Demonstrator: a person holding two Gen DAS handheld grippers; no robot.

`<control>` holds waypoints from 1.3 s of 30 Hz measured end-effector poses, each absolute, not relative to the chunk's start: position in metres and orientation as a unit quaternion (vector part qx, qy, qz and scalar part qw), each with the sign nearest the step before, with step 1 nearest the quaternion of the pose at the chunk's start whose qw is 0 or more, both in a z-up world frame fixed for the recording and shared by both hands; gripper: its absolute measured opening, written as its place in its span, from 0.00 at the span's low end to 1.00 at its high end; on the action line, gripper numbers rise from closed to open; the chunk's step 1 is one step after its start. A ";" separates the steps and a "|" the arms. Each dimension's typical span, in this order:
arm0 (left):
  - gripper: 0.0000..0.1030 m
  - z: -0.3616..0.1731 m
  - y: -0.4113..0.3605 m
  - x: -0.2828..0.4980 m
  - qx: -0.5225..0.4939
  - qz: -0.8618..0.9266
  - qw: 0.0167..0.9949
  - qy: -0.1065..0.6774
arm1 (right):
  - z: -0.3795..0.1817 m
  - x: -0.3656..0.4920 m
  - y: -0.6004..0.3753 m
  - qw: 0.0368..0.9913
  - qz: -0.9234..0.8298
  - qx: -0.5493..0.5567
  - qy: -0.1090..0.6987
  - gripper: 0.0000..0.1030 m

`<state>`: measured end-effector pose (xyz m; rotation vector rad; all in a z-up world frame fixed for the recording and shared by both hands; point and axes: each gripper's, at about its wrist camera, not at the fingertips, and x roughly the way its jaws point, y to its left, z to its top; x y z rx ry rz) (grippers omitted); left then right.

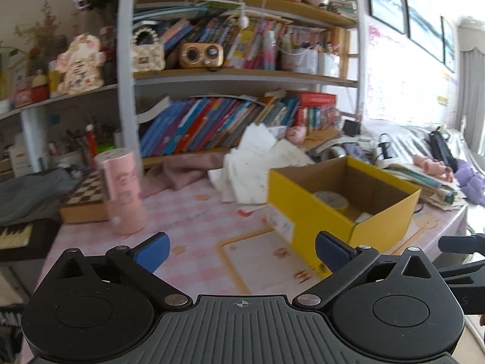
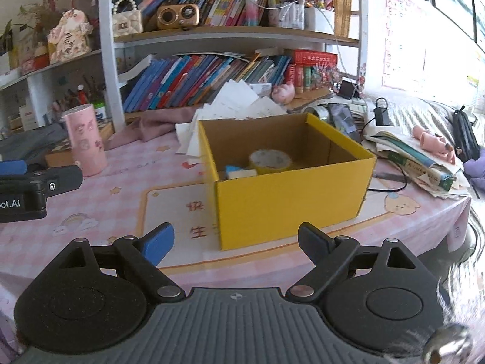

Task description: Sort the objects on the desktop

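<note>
Here we are holding both tongs wide apart and empty: the left gripper point(image 1: 242, 253) and the right gripper point(image 2: 235, 244) are hovering above the pink tablecloth point(image 2: 121, 166), gripping nothing. The yellow box point(image 2: 288, 182) is sitting mid-table, already holding a tape roll point(image 2: 270, 160) and a small blue-and-white item point(image 2: 238, 172). The pink cylinder point(image 1: 122, 192) is standing upright to the left, and we are judging it easy to topple with a careless sideways reach. The right wrist view is showing us the box's contents clearly; the left view is cutting them off, though it is bringing the chessboard point(image 1: 88, 194) behind the cylinder closer.
</note>
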<state>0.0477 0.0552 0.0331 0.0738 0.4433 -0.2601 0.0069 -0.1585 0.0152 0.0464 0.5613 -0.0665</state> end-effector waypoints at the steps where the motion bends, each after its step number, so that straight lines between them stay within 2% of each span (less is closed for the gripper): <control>1: 1.00 0.033 0.059 0.046 0.036 -0.121 0.967 0.222 | 0.015 0.007 -0.155 0.960 -0.029 0.022 0.279 0.86; 18: 1.00 0.025 0.097 0.046 0.011 -0.083 0.964 0.252 | 0.013 0.012 -0.124 0.956 -0.009 0.005 0.293 0.87; 32: 1.00 0.011 0.115 0.057 -0.016 -0.074 0.949 0.305 | 0.003 0.022 -0.111 0.940 -0.004 -0.009 0.342 0.90; 39: 1.00 0.011 0.114 0.060 -0.015 -0.063 0.951 0.301 | 0.003 0.021 -0.115 0.938 -0.006 -0.030 0.345 0.91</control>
